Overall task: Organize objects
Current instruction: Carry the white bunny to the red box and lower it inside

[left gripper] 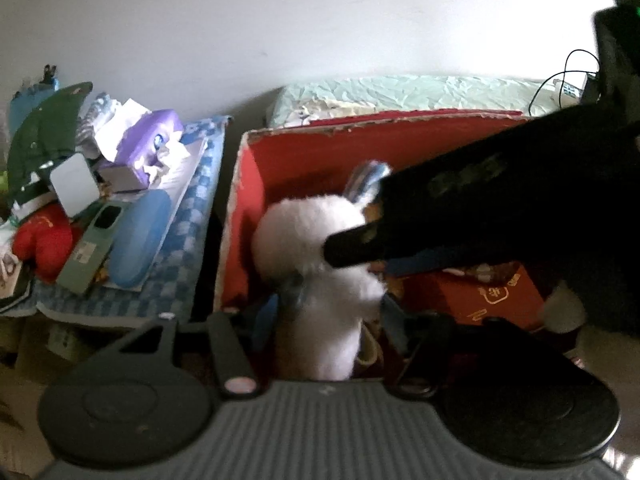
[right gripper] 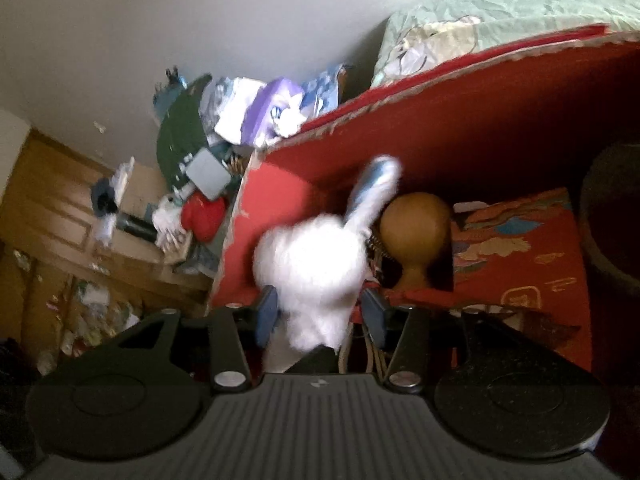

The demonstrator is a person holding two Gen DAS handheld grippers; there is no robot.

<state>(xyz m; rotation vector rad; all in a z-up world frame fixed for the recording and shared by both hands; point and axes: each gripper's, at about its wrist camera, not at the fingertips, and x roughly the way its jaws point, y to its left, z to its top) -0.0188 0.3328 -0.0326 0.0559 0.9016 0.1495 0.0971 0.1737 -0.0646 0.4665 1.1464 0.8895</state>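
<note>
Left wrist view: the left gripper point(left gripper: 336, 312) is seen closed as far as the white plush toy point(left gripper: 316, 240) allows, and the toy's body is clamped between its pads. In the right wrist view, the right gripper point(right gripper: 320, 316) is held partly open around the same toy. The left blue pad brushes the fluff and a gap is seen at the right pad, so no firm grip is recorded. One of its dark fingers point(left gripper: 348, 248) is seen resting against the toy's head.

The toy is located inside the red box point(left gripper: 248, 216), at its left end, with its blue-lined ear point(right gripper: 376, 184) raised toward the back wall. To the right of the toy, a brown gourd-shaped object point(right gripper: 416, 224) and a red patterned packet point(right gripper: 520, 248) are stored in the same box.

Left of the box, a blue checked cloth point(left gripper: 192, 248) is loaded with clutter, including a red soft item point(left gripper: 44, 240) and a blue case point(left gripper: 136, 236). A narrow dark gap separates the cloth from the box wall. The box rim is frayed along its back edge. Behind it, a pale green bedcover point(left gripper: 400, 92) is noted.
</note>
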